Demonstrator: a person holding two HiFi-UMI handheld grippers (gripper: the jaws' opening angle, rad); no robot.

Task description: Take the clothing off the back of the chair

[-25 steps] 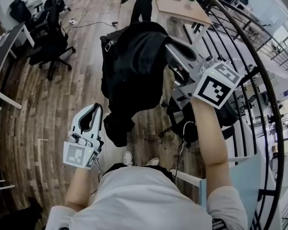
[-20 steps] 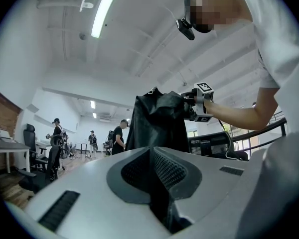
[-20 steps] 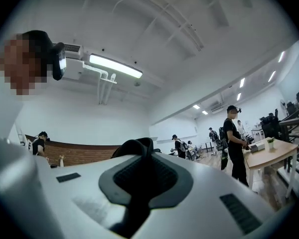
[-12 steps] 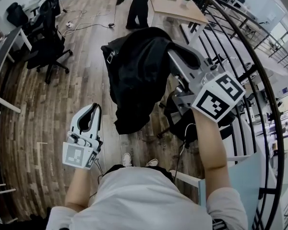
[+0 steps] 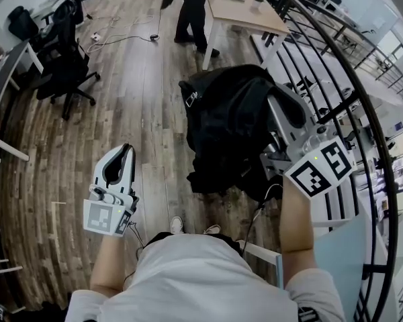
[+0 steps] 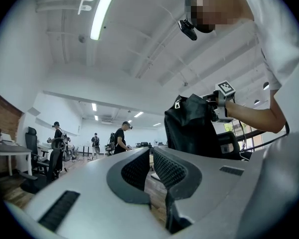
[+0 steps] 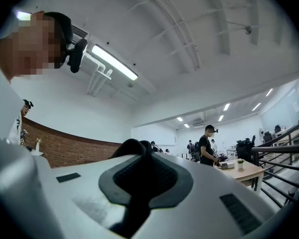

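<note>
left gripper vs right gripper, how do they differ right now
The right gripper is shut on the black jacket, which hangs from it. The left gripper holds nothing, and its jaws are slightly apart. The right gripper is raised near the railing, while the left gripper sits lower, over the wooden floor. Both are pale two-jaw tools pointing forward.
</note>
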